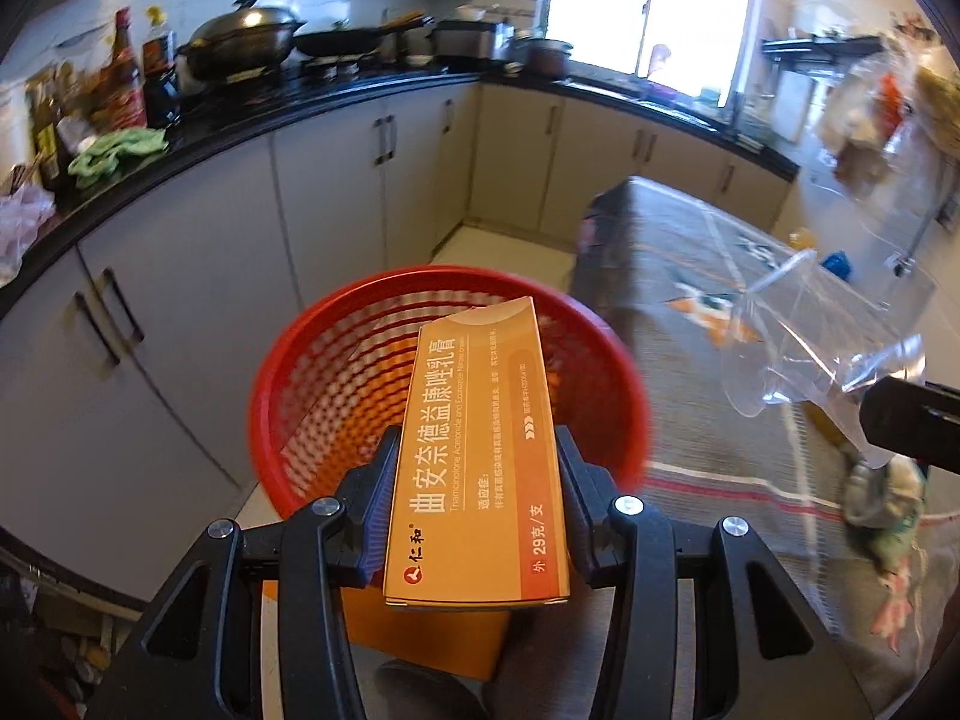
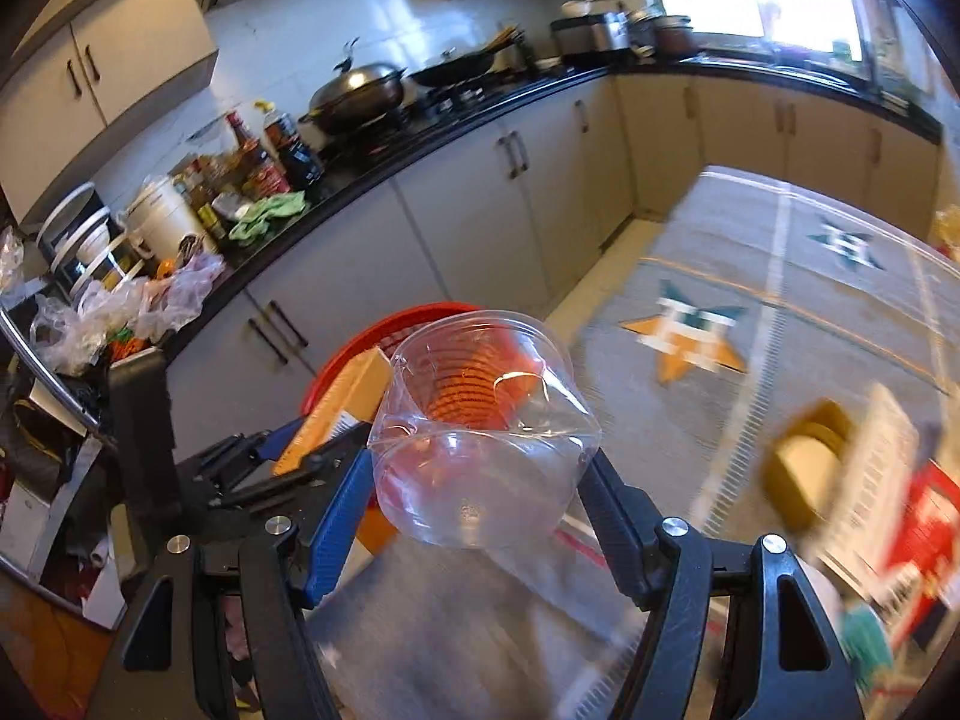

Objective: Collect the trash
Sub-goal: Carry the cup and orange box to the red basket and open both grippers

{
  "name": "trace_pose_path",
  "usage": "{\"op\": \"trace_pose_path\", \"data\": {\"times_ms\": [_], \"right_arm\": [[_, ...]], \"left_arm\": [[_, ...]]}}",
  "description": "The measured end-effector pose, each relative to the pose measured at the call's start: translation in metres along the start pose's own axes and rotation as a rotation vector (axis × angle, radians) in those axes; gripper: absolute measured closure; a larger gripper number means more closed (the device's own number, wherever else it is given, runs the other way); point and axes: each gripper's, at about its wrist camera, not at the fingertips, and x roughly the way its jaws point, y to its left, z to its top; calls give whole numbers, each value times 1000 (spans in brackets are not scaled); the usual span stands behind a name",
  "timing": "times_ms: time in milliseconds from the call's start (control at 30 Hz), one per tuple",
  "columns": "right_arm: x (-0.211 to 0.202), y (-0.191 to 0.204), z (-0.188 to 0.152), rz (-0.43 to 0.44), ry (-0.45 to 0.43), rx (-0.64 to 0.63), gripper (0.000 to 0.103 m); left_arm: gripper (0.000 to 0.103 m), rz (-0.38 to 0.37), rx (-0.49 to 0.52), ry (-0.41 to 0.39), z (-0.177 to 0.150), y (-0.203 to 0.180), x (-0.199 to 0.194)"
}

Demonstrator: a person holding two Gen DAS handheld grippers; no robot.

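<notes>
My left gripper [image 1: 476, 441] is shut on an orange medicine box [image 1: 480, 516], its pads pressing the box's long sides. The box points out over a red mesh basket [image 1: 282, 372] on the floor just beyond. My right gripper [image 2: 477, 467] is shut on a clear plastic cup [image 2: 480, 408], mouth facing away, and it hangs near the basket's rim [image 2: 420, 313]. In the right wrist view the left gripper [image 2: 309, 450] and its box [image 2: 345, 408] are close on the left. The cup [image 1: 798, 348] also shows at the right of the left wrist view.
A table with a patterned cloth [image 2: 780, 252] lies to the right, with a yellow tape roll [image 2: 804, 468], a red packet [image 2: 924, 528] and crumpled scraps [image 1: 888, 504] on it. White cabinets [image 1: 198, 276] under a black counter with a wok [image 1: 240, 42] run along the left and back.
</notes>
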Motion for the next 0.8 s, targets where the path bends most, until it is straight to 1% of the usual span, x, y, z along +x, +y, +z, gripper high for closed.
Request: {"op": "trace_pose_path", "data": {"times_ms": [133,300,333,367,400,567,633,700,800], "right_arm": [[39,18,16,15,34,-20,28],[78,23,29,25,64,-10,26],[83,23,31,30,71,-7,26],[86,23,32,38,77,-2,26],[88,21,32,45,79,9,25],[71,14,28,39,56,17,25],[55,10,23,46,33,19,25],[40,6,18,33,12,21,25],[10,0,4,18,-30,20,25]], "left_arm": [[57,22,-36,21,4,23,16],[57,22,-47,35,4,35,27],[53,19,-49,37,3,35,28],[45,17,-57,39,3,37,29],[42,16,-63,37,3,38,29],[41,9,-78,22,1,34,21],[39,13,-72,9,-1,28,15],[35,24,-61,-9,-3,18,7],[34,24,-37,-29,-5,0,-5]]}}
